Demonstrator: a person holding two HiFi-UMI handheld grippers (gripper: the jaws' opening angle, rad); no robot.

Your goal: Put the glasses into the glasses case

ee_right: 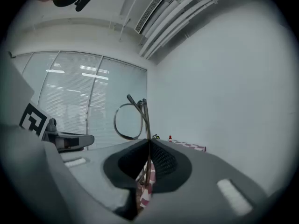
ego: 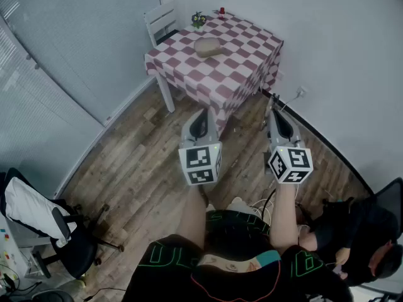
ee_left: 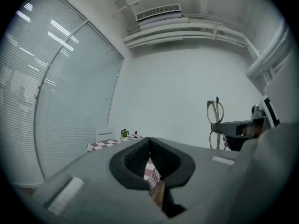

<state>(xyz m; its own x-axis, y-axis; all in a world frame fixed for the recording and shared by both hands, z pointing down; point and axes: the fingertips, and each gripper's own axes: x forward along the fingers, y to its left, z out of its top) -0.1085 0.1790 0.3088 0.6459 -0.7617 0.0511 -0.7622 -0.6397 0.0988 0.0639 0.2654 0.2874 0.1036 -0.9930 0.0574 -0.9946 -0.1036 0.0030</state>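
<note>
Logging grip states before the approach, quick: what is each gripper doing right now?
Left gripper: shut, nothing between its jaws.
Right gripper: shut on the glasses, which stick up past the jaws.

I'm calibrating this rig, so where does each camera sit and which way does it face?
Head view: on the person's head, looking steeply down at left gripper, right gripper, both forearms and the checked table ahead.
Left gripper view: on the left gripper, along its shut jaws toward the table; right gripper with glasses at right.
Right gripper view: on the right gripper, along jaws clamping the glasses; left gripper at left.
Shared: all show the table.
</note>
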